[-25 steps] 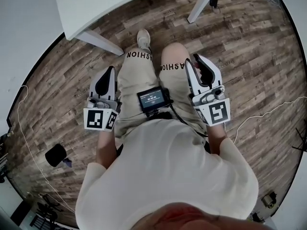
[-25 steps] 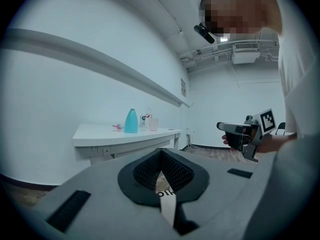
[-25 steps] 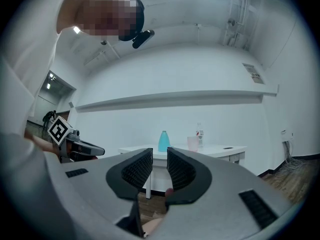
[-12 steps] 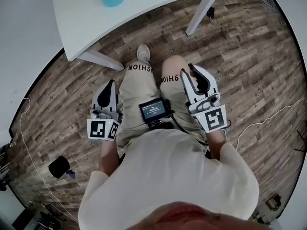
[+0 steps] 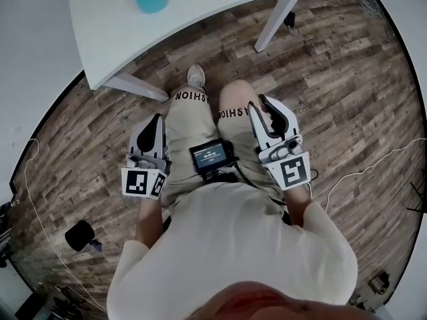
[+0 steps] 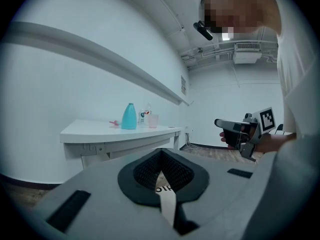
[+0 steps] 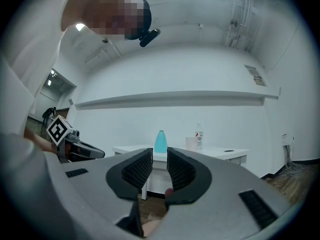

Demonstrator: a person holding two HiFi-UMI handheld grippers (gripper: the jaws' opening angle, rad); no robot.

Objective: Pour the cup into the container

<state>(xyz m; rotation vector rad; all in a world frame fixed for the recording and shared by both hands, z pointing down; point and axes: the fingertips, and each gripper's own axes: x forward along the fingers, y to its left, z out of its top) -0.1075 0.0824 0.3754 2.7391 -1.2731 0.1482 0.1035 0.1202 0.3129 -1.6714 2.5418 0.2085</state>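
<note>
We hold both grippers level above our lap, short of the bench (image 5: 200,15). The left gripper (image 6: 160,156) has its jaws pressed together on nothing. The right gripper (image 7: 159,156) has its jaws a narrow slit apart, with nothing between them. The cup (image 6: 153,121) stands on the bench near its far edge, close beside the teal container (image 6: 129,116).
</note>
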